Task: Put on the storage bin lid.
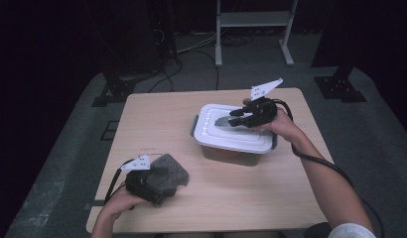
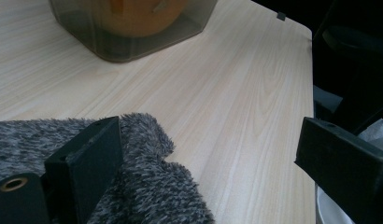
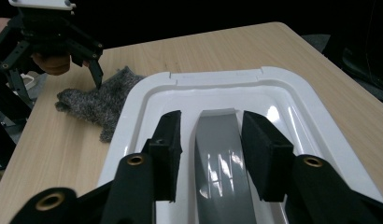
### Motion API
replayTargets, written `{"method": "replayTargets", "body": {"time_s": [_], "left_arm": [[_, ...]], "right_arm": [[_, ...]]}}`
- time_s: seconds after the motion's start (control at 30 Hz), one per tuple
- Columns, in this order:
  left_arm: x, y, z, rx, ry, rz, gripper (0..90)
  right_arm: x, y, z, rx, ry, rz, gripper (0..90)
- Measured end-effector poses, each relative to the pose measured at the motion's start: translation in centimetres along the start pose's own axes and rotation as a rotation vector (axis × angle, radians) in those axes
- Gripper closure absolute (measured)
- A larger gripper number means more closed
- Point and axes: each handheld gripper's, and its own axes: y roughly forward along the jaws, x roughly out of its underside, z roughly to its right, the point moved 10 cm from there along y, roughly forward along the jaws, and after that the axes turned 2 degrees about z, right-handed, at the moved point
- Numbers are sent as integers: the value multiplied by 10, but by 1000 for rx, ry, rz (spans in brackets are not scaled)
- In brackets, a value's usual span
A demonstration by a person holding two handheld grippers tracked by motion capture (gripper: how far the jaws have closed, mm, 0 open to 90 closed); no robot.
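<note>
In the high view, the right claw (image 1: 237,119) is hovering over the white lid (image 1: 211,133) of a lidded container (image 1: 234,153) sitting right of centre on the wooden surface (image 1: 157,111). The right gripper view is showing what the high view cannot: a grey handle (image 3: 222,158) is running along the lid's recessed middle, and the two black jaws are standing on either side of it with a visible gap on each side, so the right claw (image 3: 210,156) is released, its pads not pressing the handle.

The left claw (image 1: 159,186) is resting low at the lower left of the high view, over a fuzzy grey cloth (image 1: 169,171) lying on the surface well apart from the container. In the left gripper view the jaws are standing wide apart: the left-hand jaw is sitting on the cloth (image 2: 133,186) while the other is hanging over bare wood at the right edge, so this claw (image 2: 208,163) is released too. That view is also showing the container's smoky translucent wall (image 2: 110,42) at the upper left of the frame, with something orange (image 2: 138,16) inside, which the lid is hiding from above.

The right gripper view is catching the left claw (image 3: 94,70) in its upper left corner, tips pointing down at the cloth (image 3: 94,105).
</note>
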Motion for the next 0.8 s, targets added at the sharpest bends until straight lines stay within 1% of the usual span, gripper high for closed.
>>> {"method": "replayTargets", "body": {"time_s": [0.2, 0.33, 0.37, 0.47, 0.67, 0.73, 0.8], "left_arm": [[0, -1, 1, 0, 2, 2, 65], [-1, 0, 2, 5, 1, 8, 65], [1, 0, 2, 1, 3, -1, 65], [1, 0, 2, 2, -1, 1, 65], [-2, 0, 4, 5, 5, 7, 65], [-2, 0, 5, 6, 6, 6, 65], [-1, 1, 5, 6, 6, 4, 65]], "right_arm": [[-3, -9, -3, 7, 12, 27, 526], [-3, -17, -6, 13, 11, 33, 507], [-3, -18, -6, 13, 10, 35, 503], [-4, -26, -9, 20, 11, 45, 491], [-1, -39, -12, 42, 16, 46, 443], [-1, -44, -14, 45, 19, 54, 435], [0, -48, -15, 50, 19, 52, 429]]}}
